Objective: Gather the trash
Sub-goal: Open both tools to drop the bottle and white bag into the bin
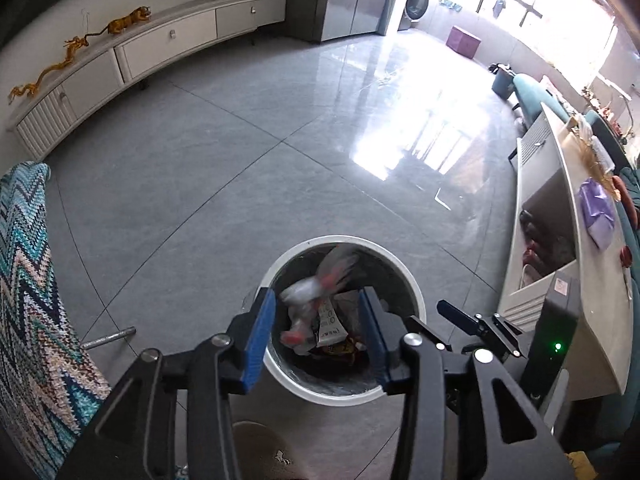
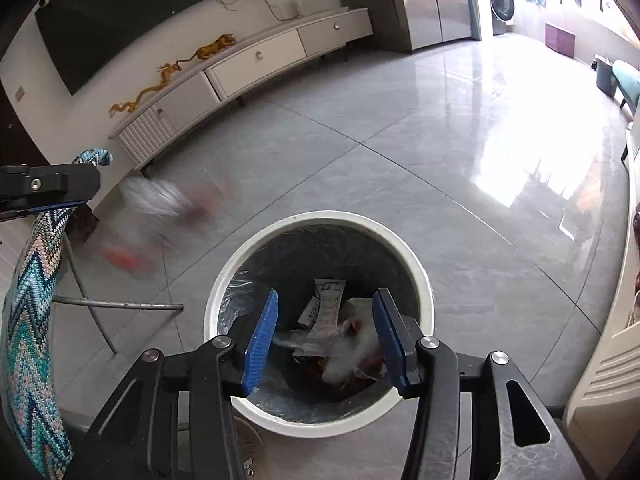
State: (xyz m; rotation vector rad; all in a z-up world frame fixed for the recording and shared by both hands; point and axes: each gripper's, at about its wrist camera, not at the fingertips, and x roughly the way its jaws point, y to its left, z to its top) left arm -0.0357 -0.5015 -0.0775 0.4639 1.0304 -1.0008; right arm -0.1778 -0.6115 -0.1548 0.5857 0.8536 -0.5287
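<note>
A round white-rimmed trash bin [image 1: 416, 292] [image 2: 424, 276] stands on the grey floor, lined with a bag and holding several wrappers [image 2: 326, 312]. My left gripper [image 1: 318, 334] is open above the bin. A blurred white-and-red wrapper [image 1: 320, 290] is in the air between its fingers, over the bin; it also shows in the right wrist view [image 2: 160, 216], below the left gripper's finger [image 2: 48, 190]. My right gripper [image 2: 326, 342] is open and empty over the bin. The right gripper also shows in the left wrist view [image 1: 476, 326].
A chair with a zigzag knit cover [image 1: 28, 280] [image 2: 28, 300] stands to the left. A white low table [image 1: 560, 216] with a purple pack [image 1: 598, 208] is on the right. A TV cabinet [image 1: 160, 48] lines the far wall.
</note>
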